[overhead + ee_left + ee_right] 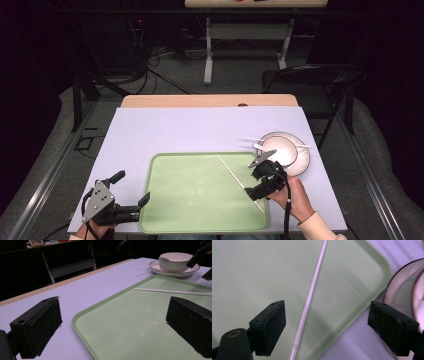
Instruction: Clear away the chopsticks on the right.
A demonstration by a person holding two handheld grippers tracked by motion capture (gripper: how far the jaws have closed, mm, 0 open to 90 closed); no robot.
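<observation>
Between the jaws of the right tongs (259, 174) lies a white stick (240, 183), thin and plain, on a pale green tray (165, 210) with no pattern. Just beyond those tongs sits a white bowl (277, 146) with faint vertical ribbing, on a white plate (300, 162) edged by a thin dark line; a second white stick (301, 145) rests across them. The left tongs (132, 189) are black with a grey plate on top, and their jaws straddle the tray's green rim. Under everything, the table (165, 130) cover is plain pale lilac, with a light wood edge at the far side. Both tongs have matte black jaws.
</observation>
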